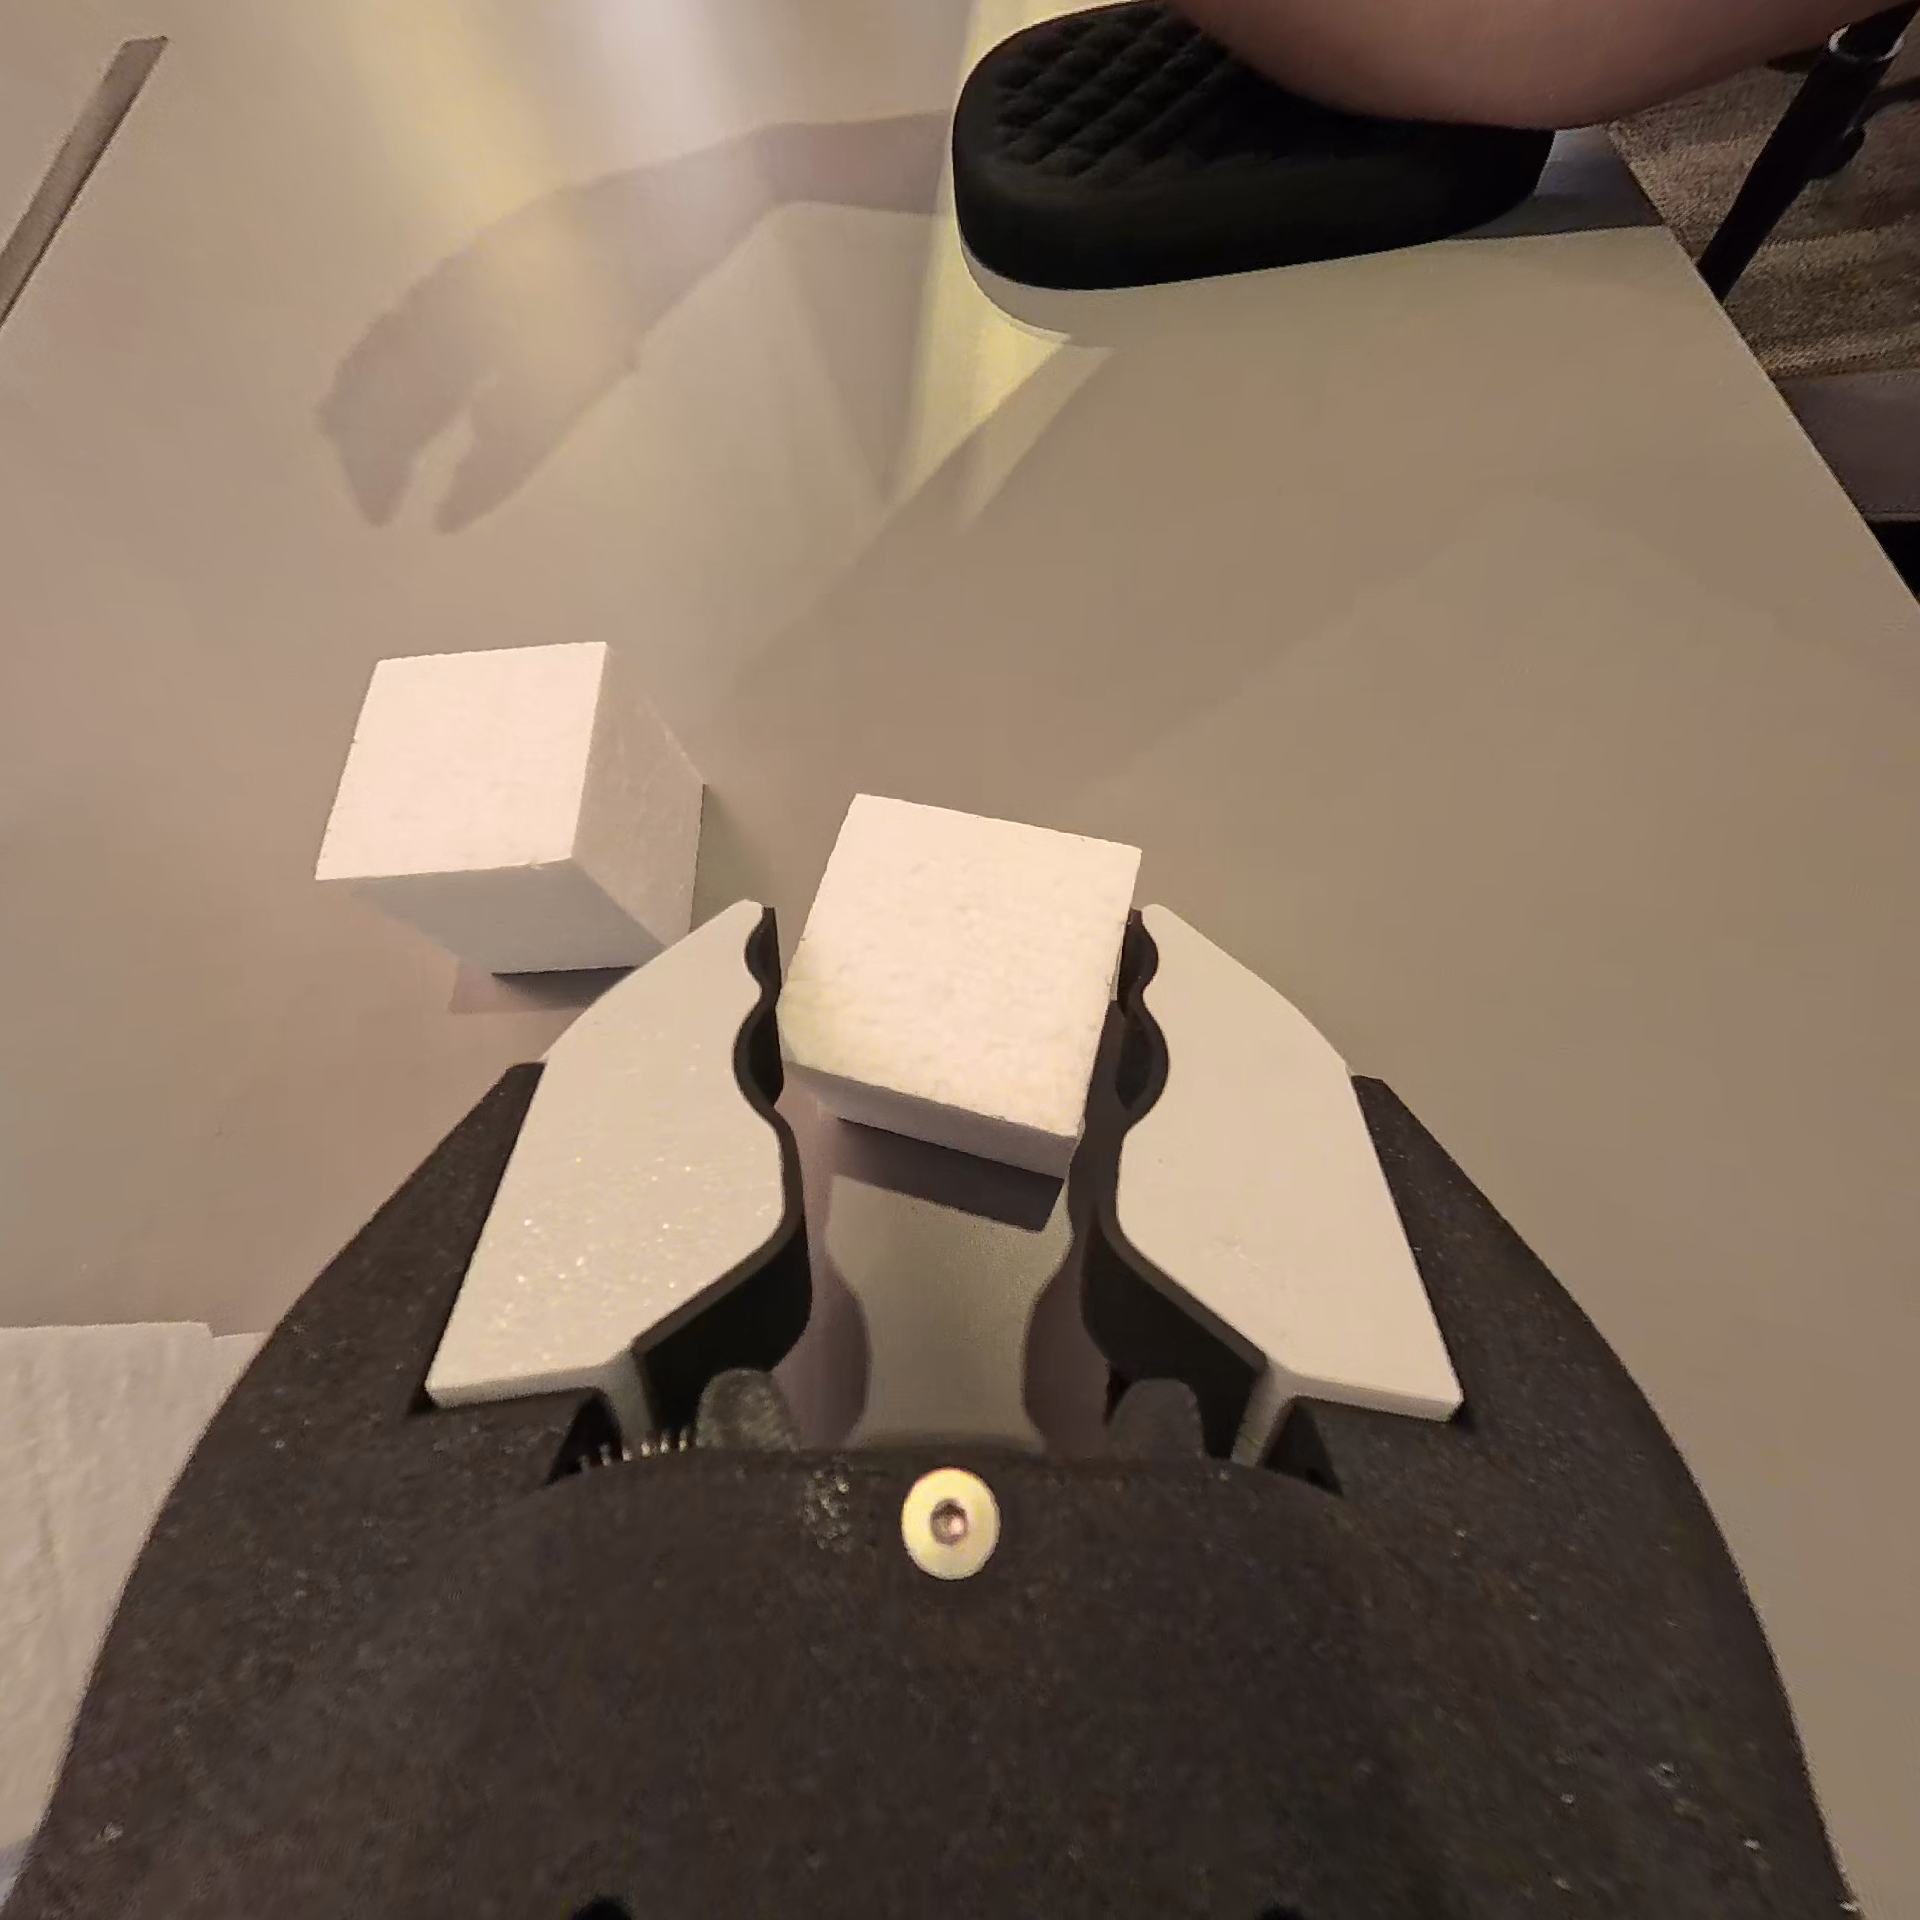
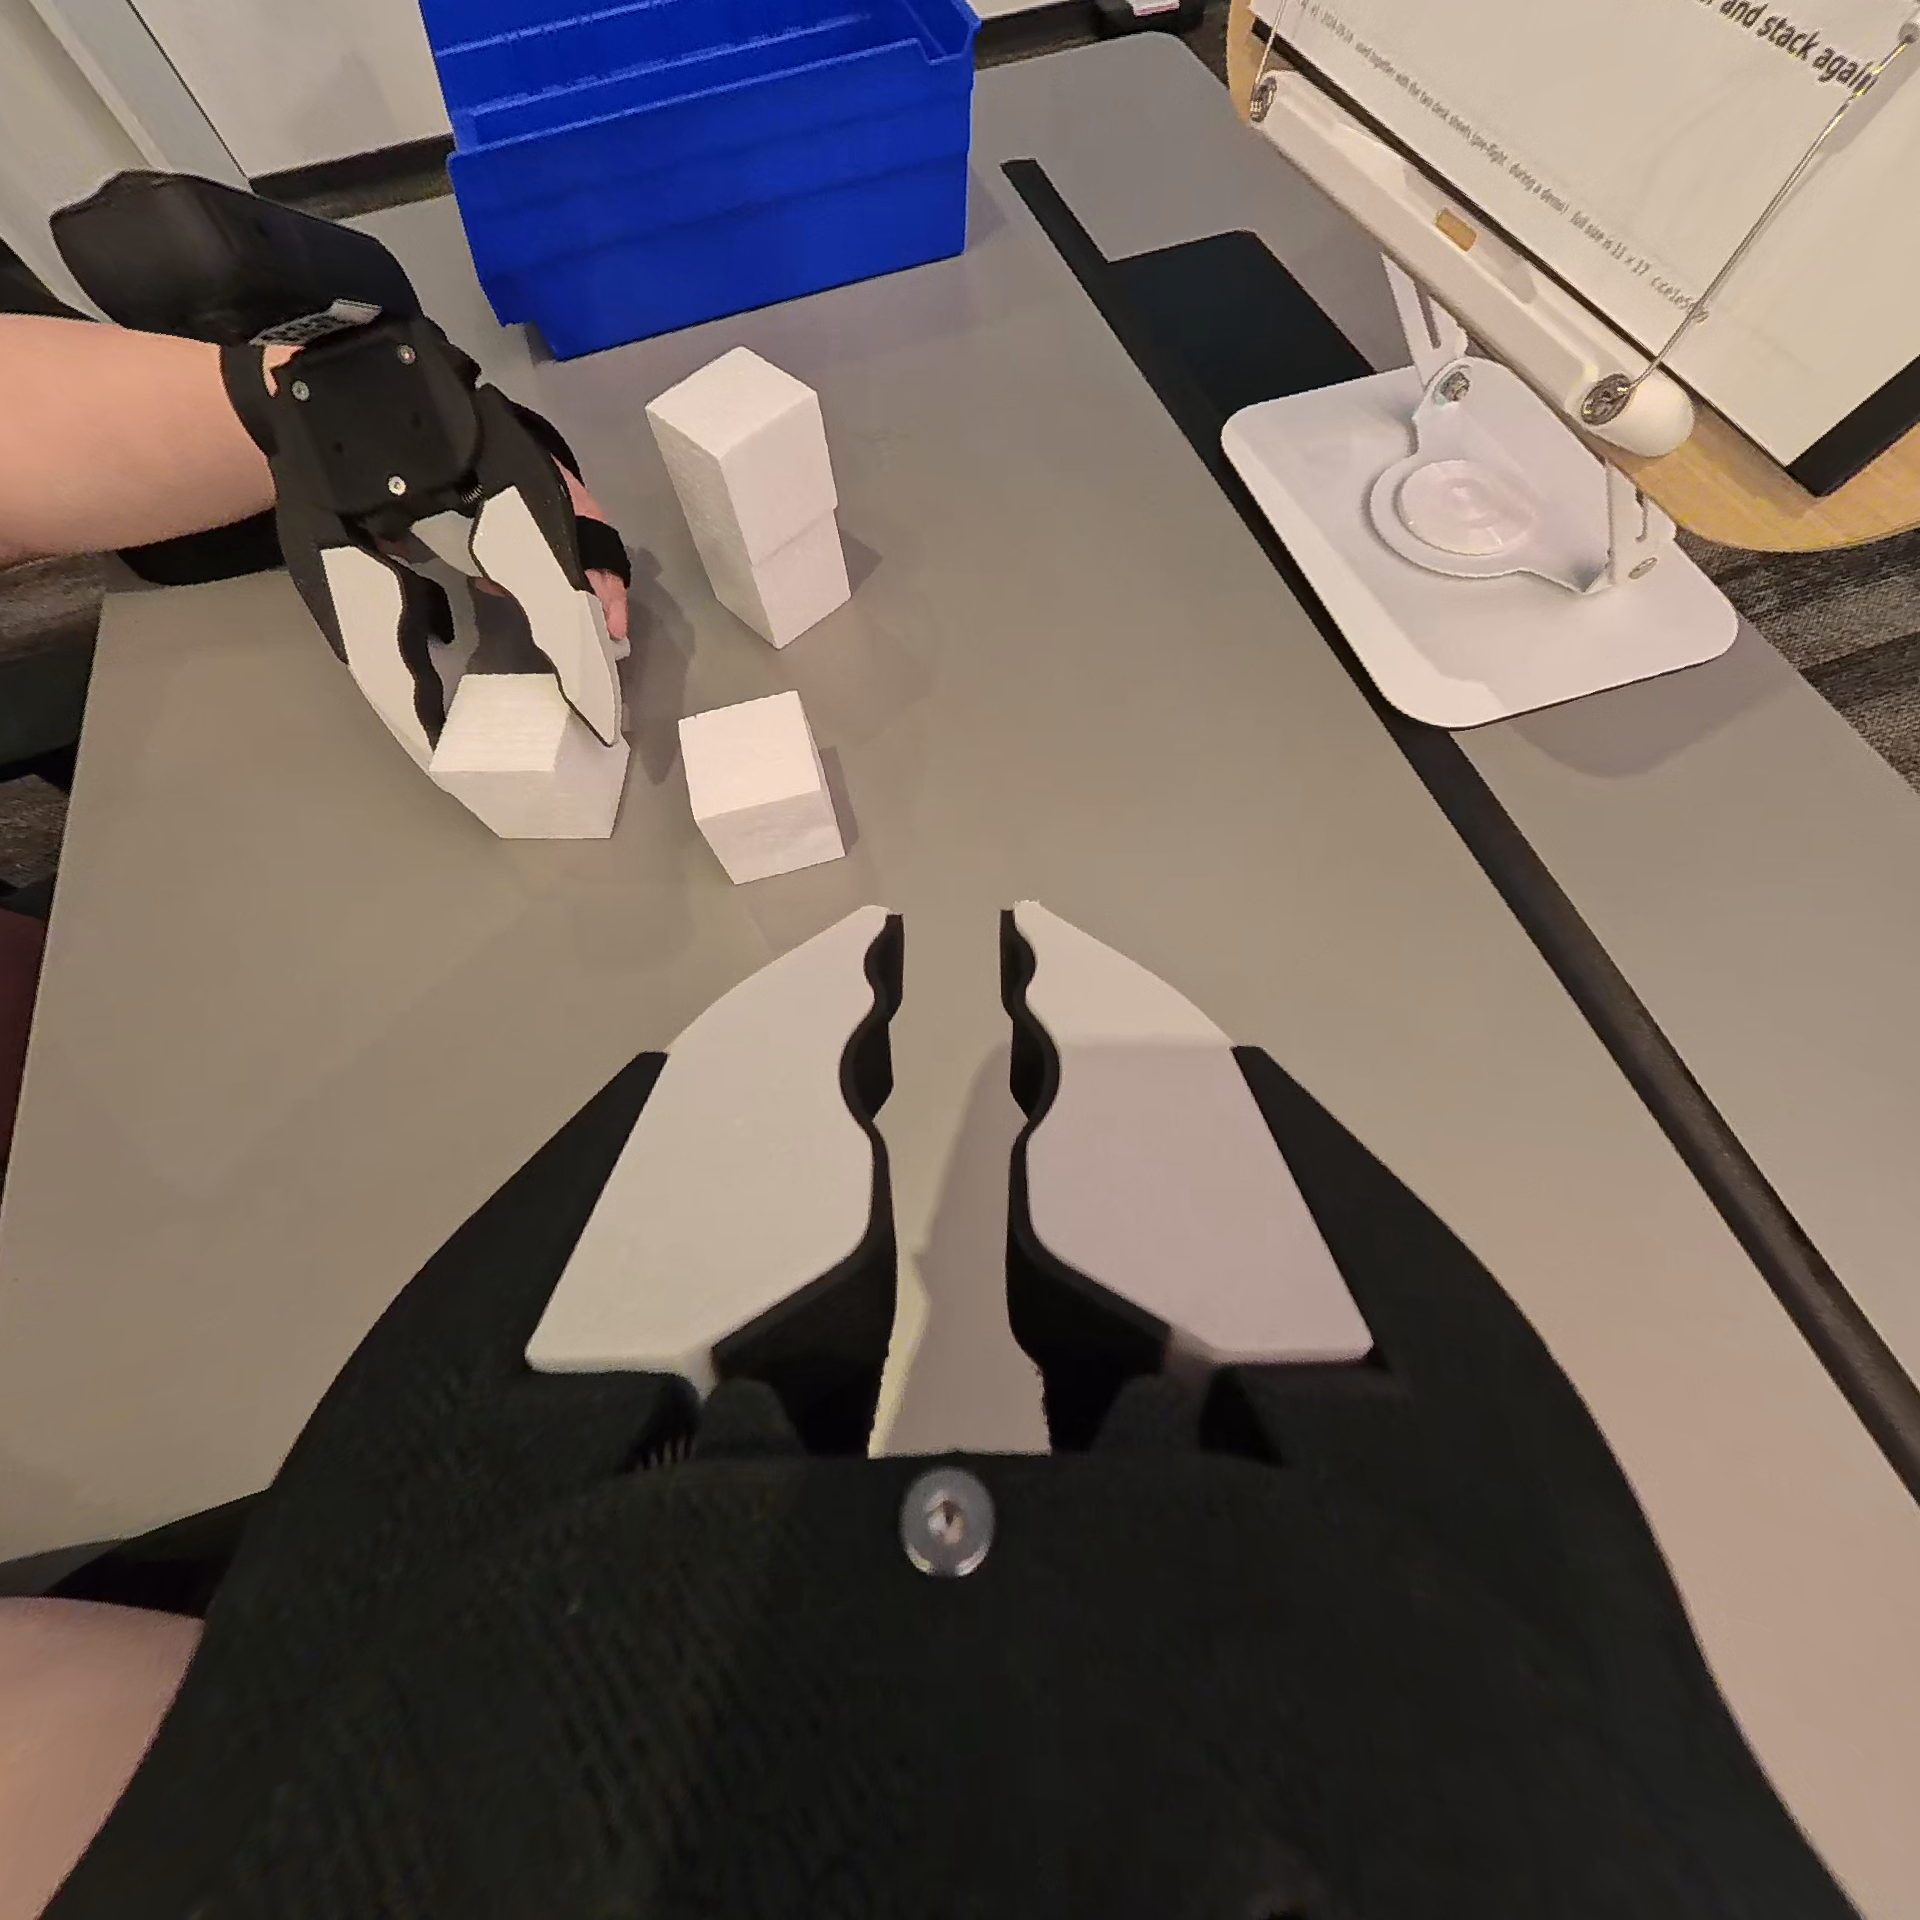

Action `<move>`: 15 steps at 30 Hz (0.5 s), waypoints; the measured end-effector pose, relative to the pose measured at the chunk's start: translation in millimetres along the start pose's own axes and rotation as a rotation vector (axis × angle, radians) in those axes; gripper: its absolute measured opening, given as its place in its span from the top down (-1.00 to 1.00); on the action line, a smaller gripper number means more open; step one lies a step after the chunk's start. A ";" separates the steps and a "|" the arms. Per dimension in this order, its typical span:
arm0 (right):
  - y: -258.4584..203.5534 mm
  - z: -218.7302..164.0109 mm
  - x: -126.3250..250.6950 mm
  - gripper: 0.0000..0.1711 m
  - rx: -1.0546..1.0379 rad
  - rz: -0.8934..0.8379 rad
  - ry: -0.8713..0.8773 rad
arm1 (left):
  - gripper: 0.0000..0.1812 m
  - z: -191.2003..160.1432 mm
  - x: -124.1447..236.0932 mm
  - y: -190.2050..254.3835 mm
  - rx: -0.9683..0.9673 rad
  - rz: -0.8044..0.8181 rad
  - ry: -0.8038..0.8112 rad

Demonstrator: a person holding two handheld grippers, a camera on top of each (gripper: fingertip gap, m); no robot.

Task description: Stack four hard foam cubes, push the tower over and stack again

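White foam filled the gap of your left gripper (image 1: 951, 914): one cube (image 1: 951, 997) sat between its pale fingers, which stood right at the cube's two sides, the cube tilted with a shadow under its near edge. Whether the pads actually pressed it I could not tell. A second cube (image 1: 509, 800) stood just beyond, to the left of centre in the left wrist view, on the grey table (image 1: 1351, 727), apart from the fingers. A black padded rest (image 1: 1195, 145) lay at the top right of that frame.

In the right wrist view your right gripper (image 2: 951, 920) hovered low in the frame over bare table, its fingers a narrow way apart with nothing between them. Past its tips, slightly left, stood the single cube (image 2: 764, 790). Left of that your left gripper (image 2: 520, 717) straddled the cube (image 2: 520, 764) on the table. Farther up the frame, a two-cube stack (image 2: 758, 499) stood upright, well apart from both grippers. Behind it sat a blue bin (image 2: 717, 166) at the top centre. At the upper right, a white stand (image 2: 1475, 540) carried a printed sheet (image 2: 1621, 135); its writing is left unquoted. Nothing stood between your right gripper and the single cube.
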State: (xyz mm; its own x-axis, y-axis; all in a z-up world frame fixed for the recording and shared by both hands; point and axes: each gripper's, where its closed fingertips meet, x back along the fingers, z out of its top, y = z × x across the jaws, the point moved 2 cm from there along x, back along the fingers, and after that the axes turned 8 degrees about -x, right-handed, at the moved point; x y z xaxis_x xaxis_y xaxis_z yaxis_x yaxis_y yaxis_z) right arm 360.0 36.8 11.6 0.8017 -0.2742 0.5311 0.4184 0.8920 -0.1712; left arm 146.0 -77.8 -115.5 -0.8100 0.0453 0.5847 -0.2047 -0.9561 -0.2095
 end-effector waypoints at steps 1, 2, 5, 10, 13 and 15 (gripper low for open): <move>-0.2 -0.2 -0.2 0.79 -0.001 0.002 -0.001 | 0.31 -0.4 0.7 0.2 0.001 0.002 -0.006; -0.2 -0.4 -0.2 0.79 0.000 0.002 -0.001 | 0.31 -0.7 1.8 0.2 0.002 0.009 -0.015; -1.3 -0.2 0.6 0.79 0.003 0.005 0.002 | 0.31 9.4 12.0 -1.0 0.014 0.060 -0.003; -1.2 1.5 2.4 0.79 0.003 0.008 0.016 | 0.31 42.5 56.7 -23.7 0.105 0.280 -0.006; -1.1 1.0 1.1 0.79 0.000 0.013 0.015 | 0.31 55.8 97.7 -52.1 0.159 0.496 -0.036; -1.3 -0.2 -0.3 0.79 -0.001 0.014 0.008 | 0.31 54.0 125.3 -74.2 0.204 0.650 -0.096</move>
State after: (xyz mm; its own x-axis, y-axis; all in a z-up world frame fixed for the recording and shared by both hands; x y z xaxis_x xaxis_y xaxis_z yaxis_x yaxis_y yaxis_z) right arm 359.3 35.7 11.5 0.8109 -0.2642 0.5221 0.4074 0.8954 -0.1798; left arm 89.3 -16.8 15.6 -0.6794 -0.5724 0.4590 0.4212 -0.8165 -0.3948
